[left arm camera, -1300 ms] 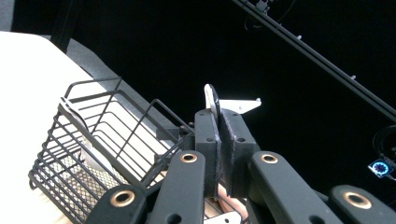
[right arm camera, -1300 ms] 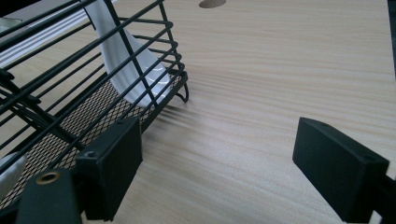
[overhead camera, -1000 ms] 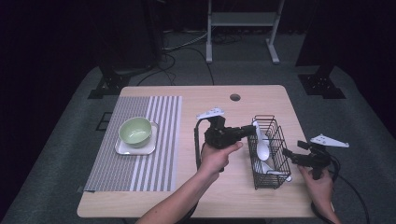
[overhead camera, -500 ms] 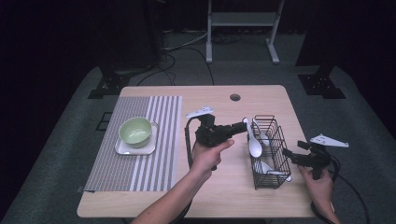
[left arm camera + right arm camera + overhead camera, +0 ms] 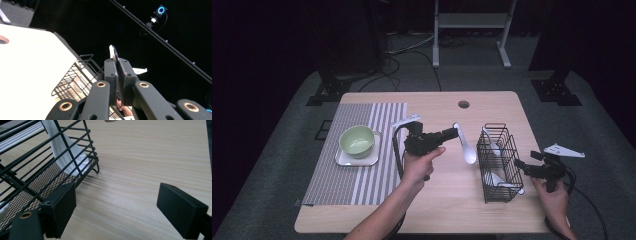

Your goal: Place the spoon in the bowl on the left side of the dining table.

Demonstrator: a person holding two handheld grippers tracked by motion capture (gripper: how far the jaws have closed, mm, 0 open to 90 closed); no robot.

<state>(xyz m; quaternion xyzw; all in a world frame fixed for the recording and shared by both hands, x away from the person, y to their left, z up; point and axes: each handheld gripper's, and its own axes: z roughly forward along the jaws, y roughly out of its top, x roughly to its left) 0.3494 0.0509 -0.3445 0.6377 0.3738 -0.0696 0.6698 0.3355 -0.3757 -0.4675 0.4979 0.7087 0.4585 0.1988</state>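
My left gripper (image 5: 455, 132) hovers over the middle of the table, shut on the handle of a white spoon (image 5: 467, 150) whose bowl hangs down to the right. In the left gripper view the jaws (image 5: 117, 62) press together with the spoon handle (image 5: 113, 51) sticking out above them. A black wire basket (image 5: 499, 160) stands to the right with two more white spoons (image 5: 492, 145) inside. My right gripper (image 5: 521, 166) rests at the basket's right side. In the right gripper view it (image 5: 117, 195) stands open, its left jaw beside the basket corner (image 5: 37, 170), with nothing between the jaws.
A green bowl (image 5: 357, 139) sits on a white square plate (image 5: 343, 160) on a striped placemat (image 5: 337, 185) at the left. A round hole (image 5: 463, 104) lies in the tabletop near the far edge. Bare wood (image 5: 140, 157) stretches between basket and mat.
My left gripper has moved left, away from the basket, carrying the spoon out of it into the air over the table. The right gripper has stayed put.
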